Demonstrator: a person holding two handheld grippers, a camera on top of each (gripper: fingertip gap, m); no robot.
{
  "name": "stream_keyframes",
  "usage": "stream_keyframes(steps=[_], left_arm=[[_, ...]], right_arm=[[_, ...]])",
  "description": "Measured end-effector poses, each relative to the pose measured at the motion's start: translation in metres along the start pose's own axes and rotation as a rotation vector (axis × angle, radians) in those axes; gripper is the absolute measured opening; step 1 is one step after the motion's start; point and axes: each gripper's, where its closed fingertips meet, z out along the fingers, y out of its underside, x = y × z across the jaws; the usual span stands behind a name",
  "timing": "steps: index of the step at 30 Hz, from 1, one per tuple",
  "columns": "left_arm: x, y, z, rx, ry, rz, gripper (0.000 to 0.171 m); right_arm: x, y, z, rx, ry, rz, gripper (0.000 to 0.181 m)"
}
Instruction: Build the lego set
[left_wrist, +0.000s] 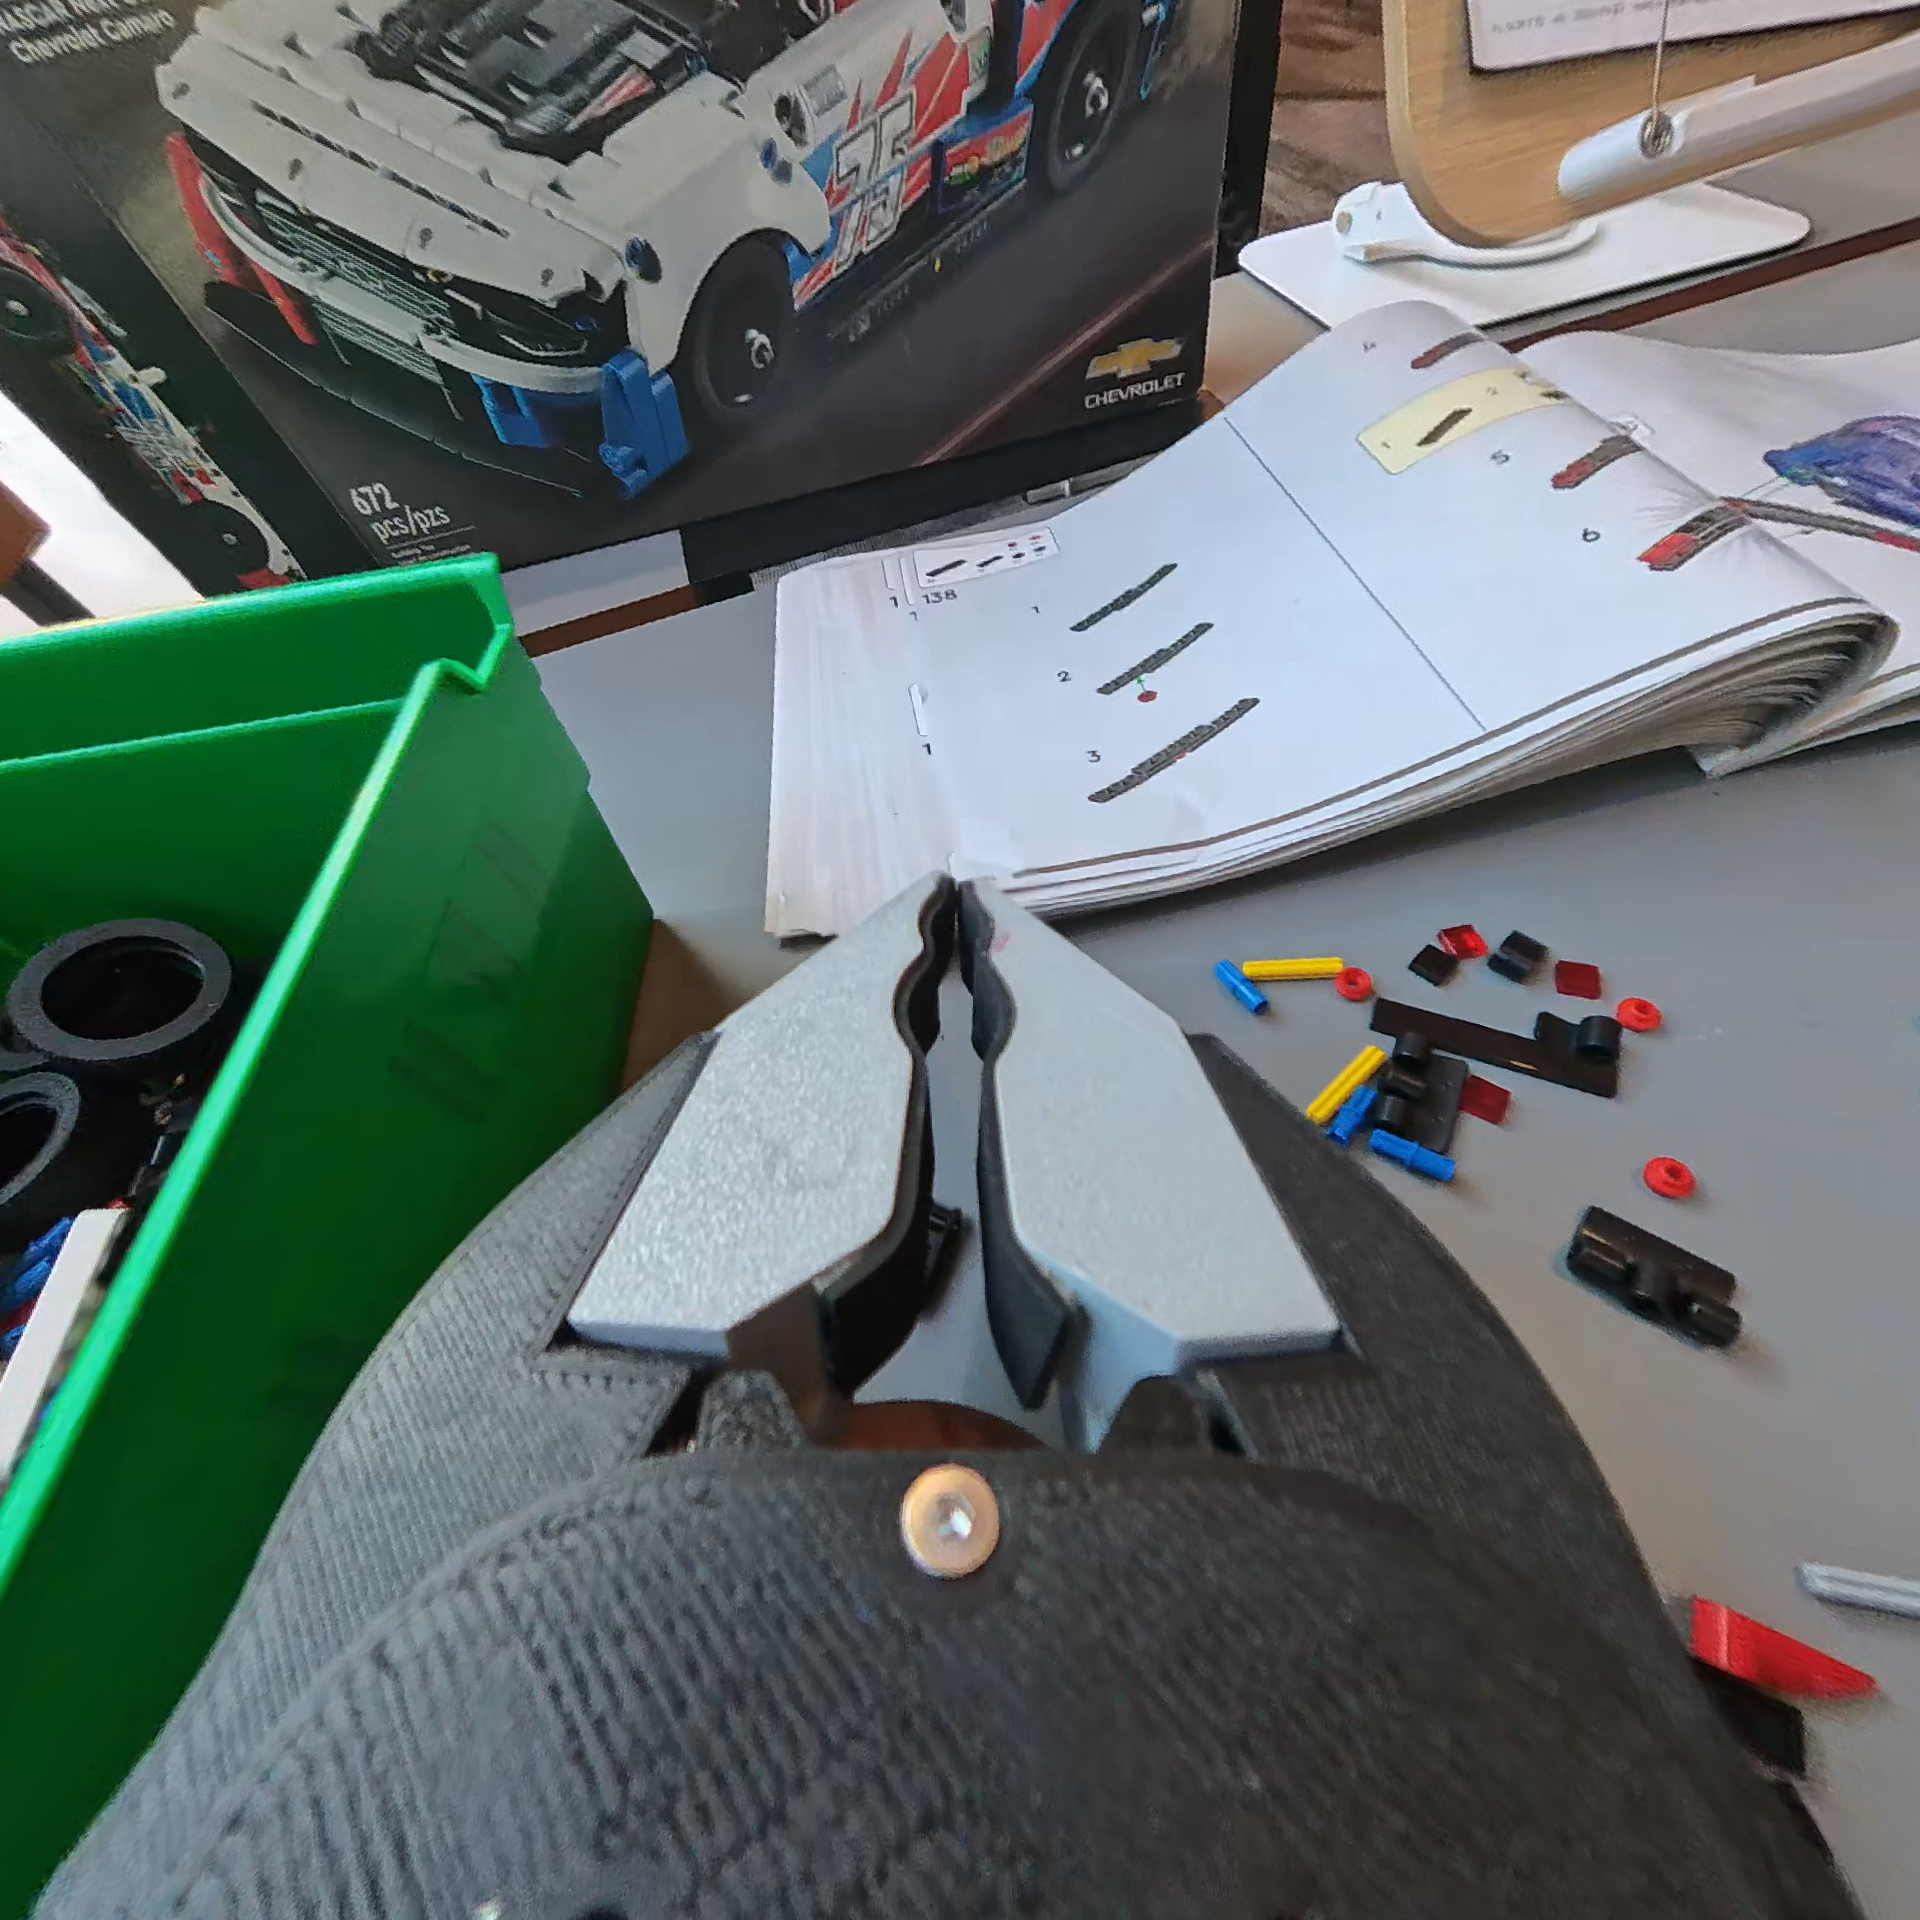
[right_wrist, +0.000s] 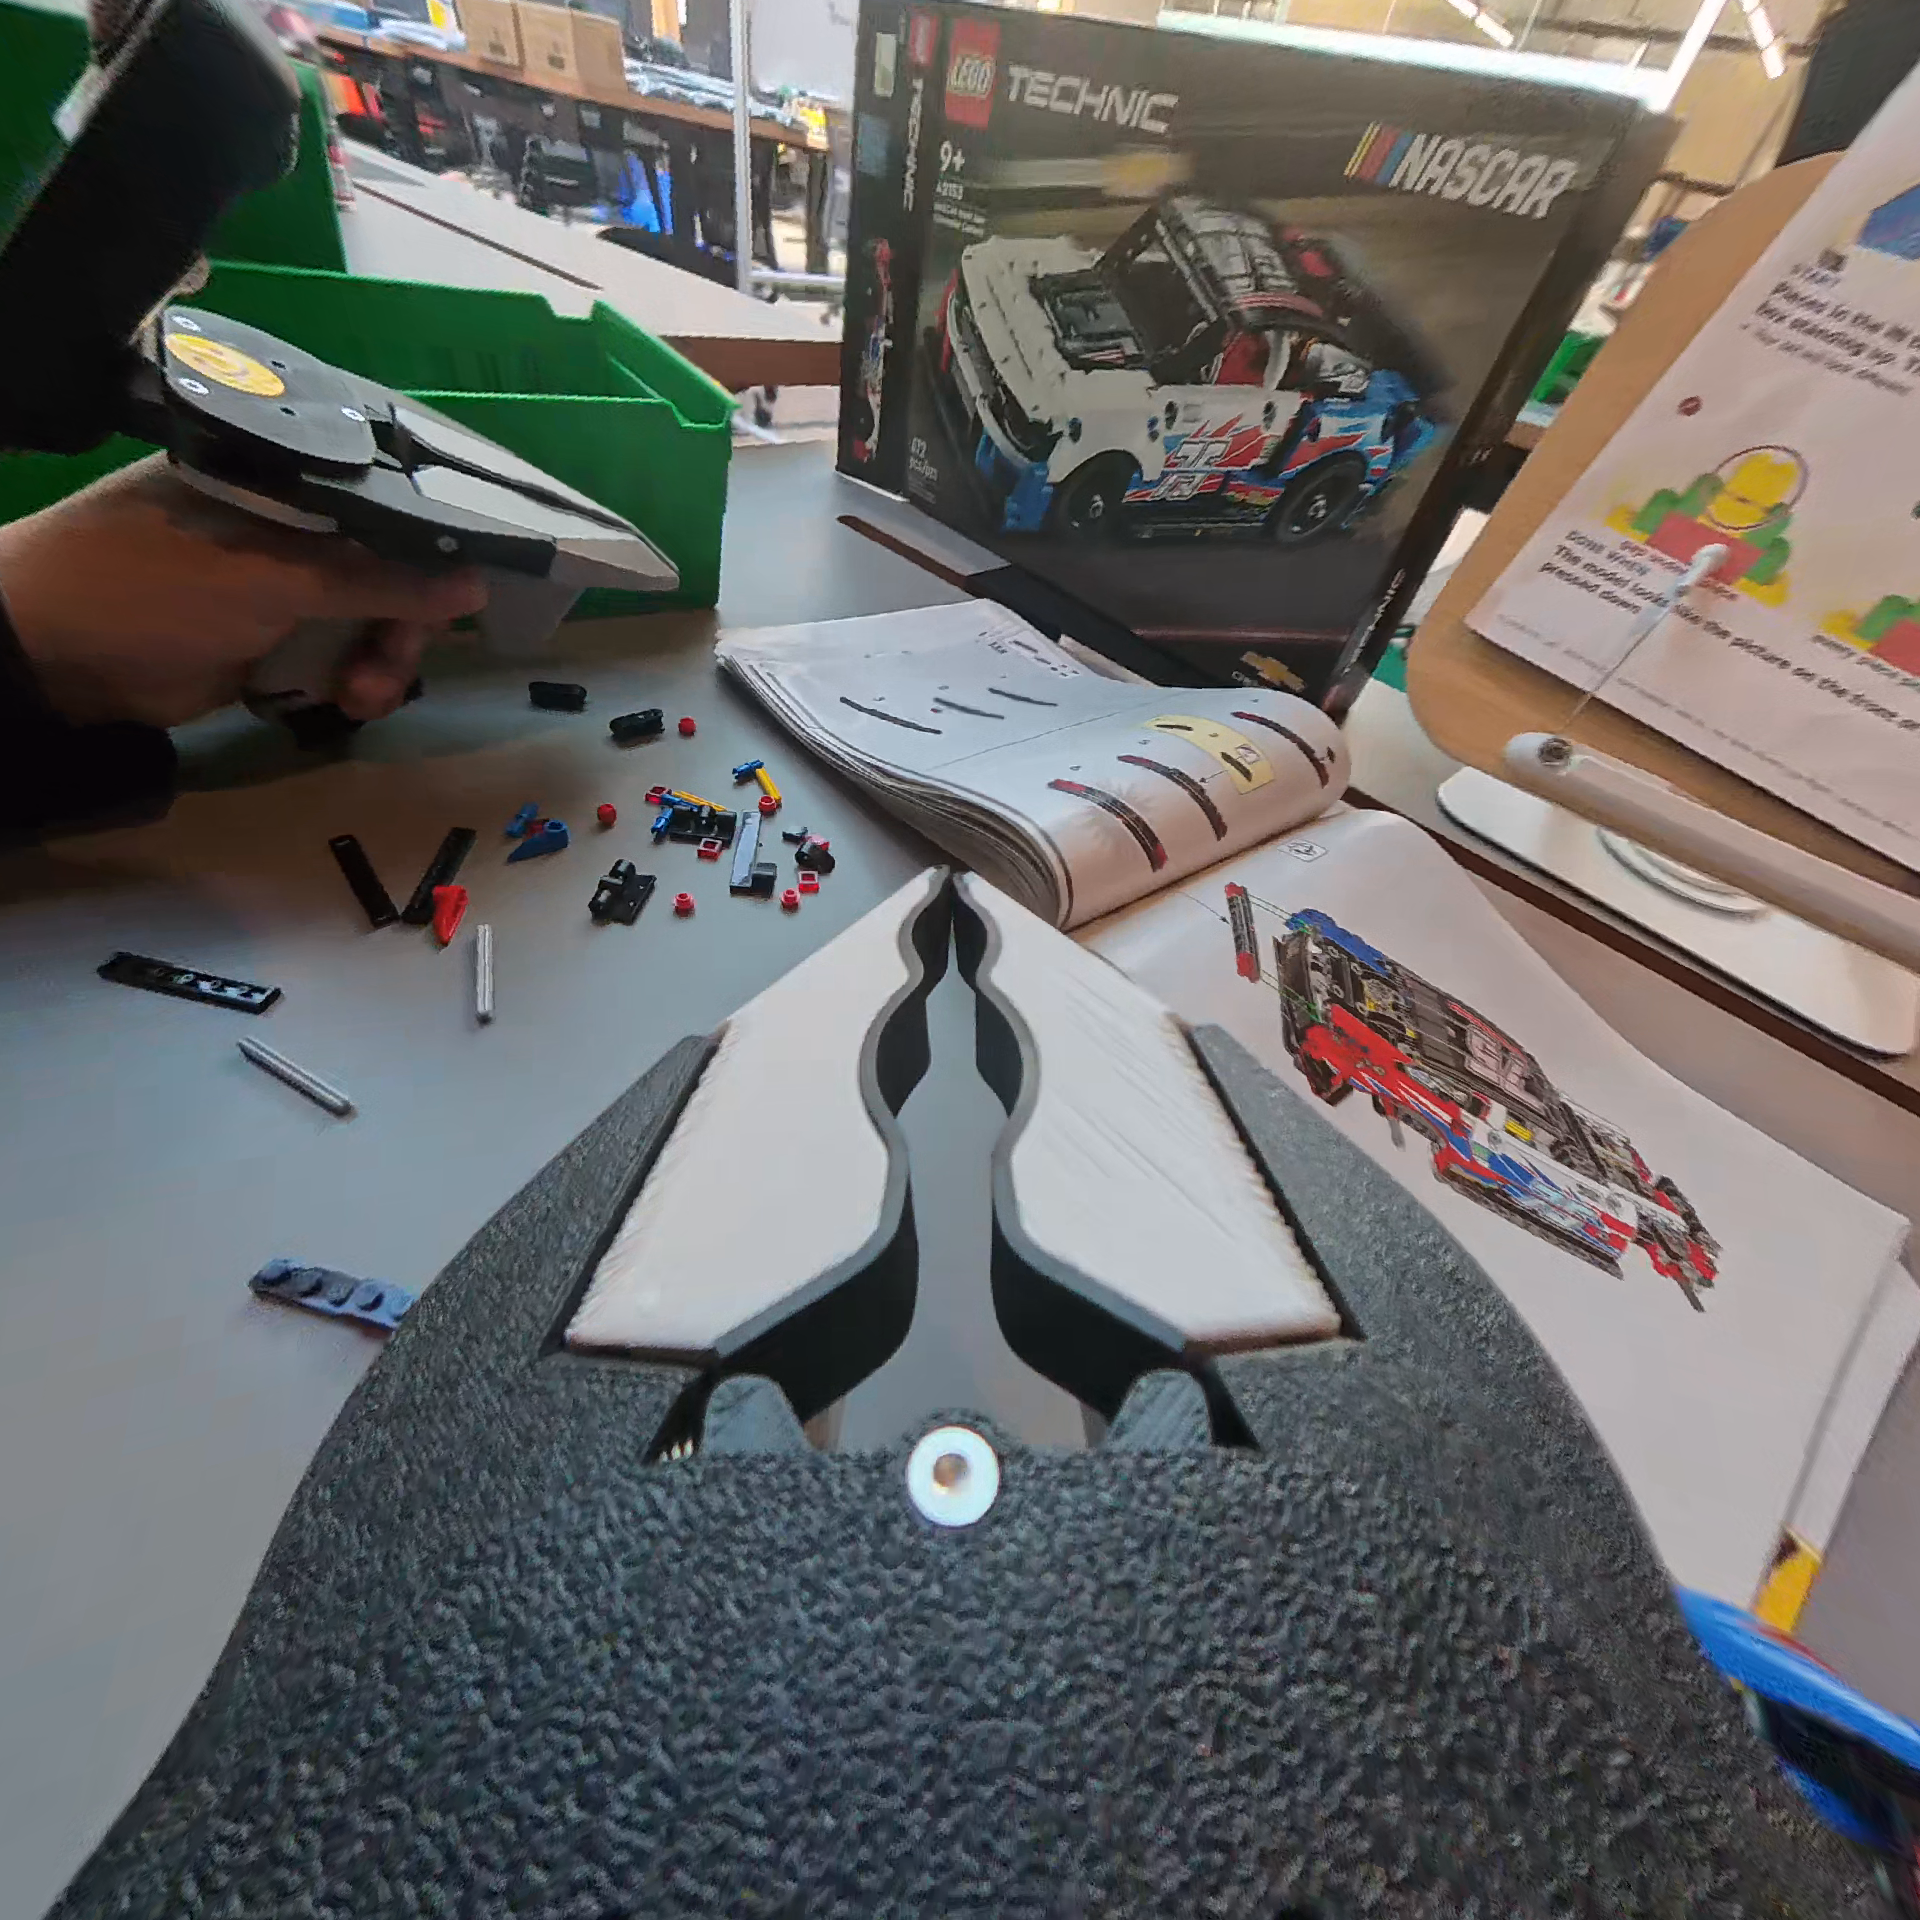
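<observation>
Several small loose pieces, black, red, blue and yellow, lie on the grey table to the right of my left gripper. Its fingertips are shut, and nothing shows between them. It hovers at the near corner of the open instruction booklet, beside the green bin. The right wrist view shows the same pieces and the left gripper held in a hand, above the table. My right gripper is shut with nothing between its tips, at the booklet's near edge.
The bin holds black tyres. The set's box stands behind the booklet. A wooden stand with a printed sheet is at the right. A grey axle, a black plate and a dark blue plate lie at the left. Across from one pair of fingers to the other is roughly 25 cm. About 15 cm separates my right fingertips from the dark blue plate.
</observation>
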Motion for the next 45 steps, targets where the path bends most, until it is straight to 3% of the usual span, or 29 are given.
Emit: stream_keyframes(steps=[4,6,12,14,18,21,25,29,32,41,45], left_arm=[[-0.001,-0.006,-0.002,0.035,0.023,-0.034,0.001],[0.005,-0.007,-0.003,0.051,0.065,-0.043,0.012],[0.017,-0.004,-0.012,0.048,0.131,-0.062,0.021],[0.024,-0.009,-0.023,0.065,0.18,-0.105,0.023],[0.059,-0.003,-0.054,-0.009,0.314,-0.048,0.027],[0.104,0.01,-0.088,-0.07,0.441,0.047,0.027],[0.147,0.031,-0.115,-0.118,0.475,0.193,0.028],[0.166,0.043,-0.134,-0.133,0.497,0.2,0.029],[0.17,0.05,-0.147,-0.125,0.5,0.175,0.03],[0.152,0.068,-0.174,-0.075,0.388,0.103,0.023],[0.146,0.069,-0.175,-0.081,0.378,0.066,0.023]], right_arm=[[-0.001,0.008,-0.03,0.019,0.036,0.02,0.0],[0.001,0.021,-0.037,-0.026,0.036,0.067,0.0],[-0.004,0.044,-0.048,-0.094,-0.03,0.159,0.006],[-0.019,0.054,-0.05,-0.151,-0.116,0.156,0.003],[-0.041,0.077,-0.057,-0.261,-0.215,0.104,0.006],[-0.046,0.08,-0.061,-0.274,-0.239,0.068,0.007],[-0.049,0.079,-0.064,-0.26,-0.269,0.075,0.009],[-0.053,0.068,-0.071,-0.19,-0.326,0.091,0.018],[-0.058,0.063,-0.079,-0.145,-0.359,0.058,0.024],[-0.049,0.068,-0.088,-0.135,-0.254,-0.062,0.019],[-0.056,0.082,-0.08,-0.238,-0.285,-0.082,0.021]])
